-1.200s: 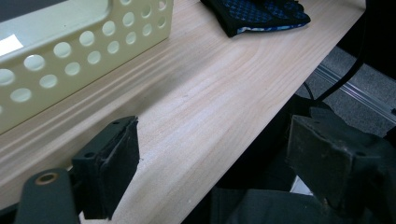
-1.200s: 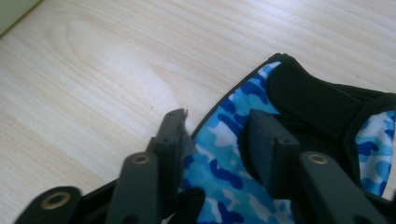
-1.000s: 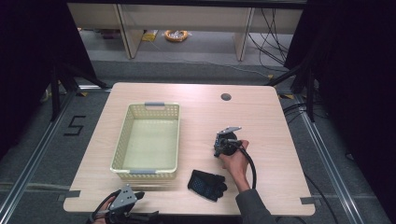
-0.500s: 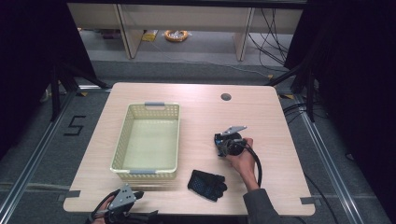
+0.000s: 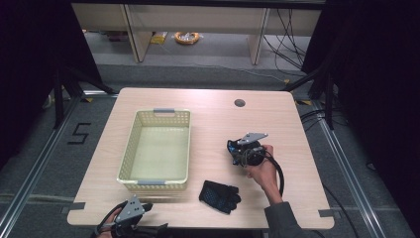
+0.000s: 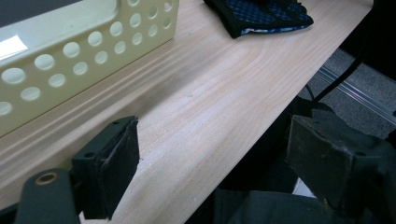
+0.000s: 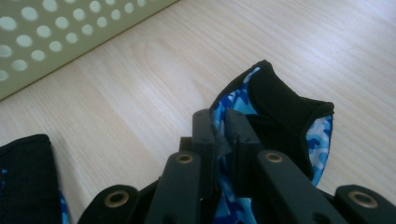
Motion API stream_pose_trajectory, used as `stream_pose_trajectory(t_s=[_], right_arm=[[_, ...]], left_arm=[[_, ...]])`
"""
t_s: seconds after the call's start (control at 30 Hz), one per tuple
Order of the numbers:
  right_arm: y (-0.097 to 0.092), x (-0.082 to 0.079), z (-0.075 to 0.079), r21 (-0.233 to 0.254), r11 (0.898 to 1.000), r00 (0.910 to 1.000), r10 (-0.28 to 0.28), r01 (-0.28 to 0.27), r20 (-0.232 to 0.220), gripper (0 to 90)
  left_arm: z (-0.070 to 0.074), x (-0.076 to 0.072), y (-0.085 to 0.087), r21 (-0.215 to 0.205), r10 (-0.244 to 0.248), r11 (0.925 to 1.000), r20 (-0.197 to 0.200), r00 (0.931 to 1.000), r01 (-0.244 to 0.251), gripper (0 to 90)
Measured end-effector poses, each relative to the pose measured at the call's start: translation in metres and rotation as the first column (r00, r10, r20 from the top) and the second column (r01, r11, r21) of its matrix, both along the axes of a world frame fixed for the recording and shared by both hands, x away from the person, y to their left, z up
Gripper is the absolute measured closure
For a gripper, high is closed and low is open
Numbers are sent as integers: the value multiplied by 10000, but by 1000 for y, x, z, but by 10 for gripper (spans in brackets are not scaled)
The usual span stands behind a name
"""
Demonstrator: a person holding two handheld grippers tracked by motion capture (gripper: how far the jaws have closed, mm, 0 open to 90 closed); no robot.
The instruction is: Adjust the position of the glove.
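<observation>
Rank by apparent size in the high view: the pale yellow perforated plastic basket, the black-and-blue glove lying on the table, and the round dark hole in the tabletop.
1. Pale yellow perforated plastic basket
2. Black-and-blue glove
3. Round dark hole

Blue-camouflage, black-edged glove [image 7: 285, 121]; pale yellow basket [image 5: 130, 148]; light wood-grain table [image 5: 213, 119].

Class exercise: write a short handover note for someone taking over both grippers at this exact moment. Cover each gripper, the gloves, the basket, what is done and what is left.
Right gripper: shut on the blue camouflage glove, just closed on its fabric, held above the table right of the basket.
Left gripper: open, holding nothing, at the table's near edge.
Second glove: lying flat on the table near the front edge.
Basket: nothing visible inside.
Done: one glove gripped.
Left, probably: put the held glove in the basket, then the second one.
</observation>
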State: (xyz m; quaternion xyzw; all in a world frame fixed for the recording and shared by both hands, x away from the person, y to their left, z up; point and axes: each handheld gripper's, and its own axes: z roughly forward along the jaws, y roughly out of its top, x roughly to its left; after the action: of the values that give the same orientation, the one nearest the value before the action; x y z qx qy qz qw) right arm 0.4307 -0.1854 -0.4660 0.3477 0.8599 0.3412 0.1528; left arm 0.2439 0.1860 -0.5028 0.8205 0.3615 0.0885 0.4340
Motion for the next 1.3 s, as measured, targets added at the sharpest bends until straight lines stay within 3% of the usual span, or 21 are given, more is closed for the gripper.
stream_pose_trajectory(t_s=[0.13, 0.17, 0.23, 0.3, 0.37, 0.4, 0.47, 0.53, 0.6, 0.7, 0.77, 0.8, 0.87, 0.93, 0.97, 1.0, 1.03, 1.07, 1.17, 1.27, 1.3], right_arm=[[0, -6, 7, 205, 9995, 9995, 241, -245, 212, 837], [2, -10, 11, 322, 9977, 9964, 567, -589, 633, 837], [3, -14, 13, 380, 9981, 9975, 469, -489, 531, 837], [5, -27, 23, 310, 9913, 9894, 1253, -1278, 737, 837], [7, -32, 26, 270, 9888, 9861, 1439, -1466, 824, 837], [9, -40, 30, 211, 9813, 9763, 1882, -1915, 1072, 837], [10, -45, 31, 232, 9801, 9763, 1942, -1972, 960, 837], [14, -58, 35, 130, 9653, 9590, 2573, -2607, 1190, 837], [15, -63, 36, 143, 9650, 9590, 2587, -2620, 1155, 837], [19, -77, 37, 89, 9451, 9387, 3232, -3266, 1198, 837], [20, -80, 37, 84, 9417, 9357, 3332, -3364, 1164, 837], [23, -84, 35, 28, 9245, 9179, 3782, -3812, 1200, 837], [23, -87, 35, 71, 9225, 9171, 3827, -3858, 1113, 837], [26, -91, 33, 36, 9035, 8970, 4251, -4286, 1212, 837], [27, -94, 33, 19, 9028, 8968, 4270, -4300, 1157, 837], [29, -97, 32, -234, 8872, 8793, 4600, -4608, 1231, 837], [29, -97, 32, -234, 8872, 8793, 4600, -4608, 1231, 837], [31, -101, 32, -237, 8741, 8661, 4841, -4851, 1244, 837], [32, -105, 32, -273, 8686, 8606, 4940, -4947, 1237, 837], [35, -108, 29, -361, 8389, 8307, 5431, -5431, 1225, 837], [37, -110, 25, -419, 8372, 8302, 5463, -5453, 1113, 836]], left_arm=[[0, 0, 1, 117, -70, 9999, 37, 10000, 70, 165], [0, 0, 0, -1, 16, 10000, 55, 10000, -16, 165], [0, 0, 0, -38, 38, 10000, 50, 10000, -38, 165], [0, 0, 0, -39, -15, 10000, 10, 10000, 15, 165], [-1, 0, -1, -62, 33, 10000, 11, 10000, -33, 165], [-1, 0, -1, -110, 67, 9999, 60, 10000, -67, 165], [-1, 0, -1, -81, 45, 10000, 25, 10000, -45, 165], [-1, 0, -1, -36, 54, 10000, -14, 10000, -54, 165], [0, 1, 0, 112, -56, 9999, -82, 10000, 57, 165], [-1, 1, -1, 22, 34, 10000, -22, 10000, -34, 165], [-1, 1, -1, 67, 22, 10000, -74, 10000, -21, 165], [-2, 1, -1, 17, 56, 10000, 5, 10000, -56, 165], [-2, 0, -2, 48, 136, 9999, -148, 9998, -136, 165], [-3, 0, -3, -124, 165, 9998, -151, 9997, -167, 165], [-3, 0, -3, -121, 183, 9998, -165, 9997, -185, 165], [-2, 1, -1, 64, -28, 10000, -154, 9999, 29, 165], [-2, 1, -1, 64, -28, 10000, -154, 9999, 29, 164], [-2, 2, -1, 108, 1, 9999, -139, 9999, 0, 165], [-1, 2, 1, 433, -141, 9990, -84, 9999, 145, 165], [-2, 1, -1, 121, -71, 9999, -355, 9993, 76, 165], [-2, 1, -2, 115, -34, 9999, -323, 9995, 38, 165]])
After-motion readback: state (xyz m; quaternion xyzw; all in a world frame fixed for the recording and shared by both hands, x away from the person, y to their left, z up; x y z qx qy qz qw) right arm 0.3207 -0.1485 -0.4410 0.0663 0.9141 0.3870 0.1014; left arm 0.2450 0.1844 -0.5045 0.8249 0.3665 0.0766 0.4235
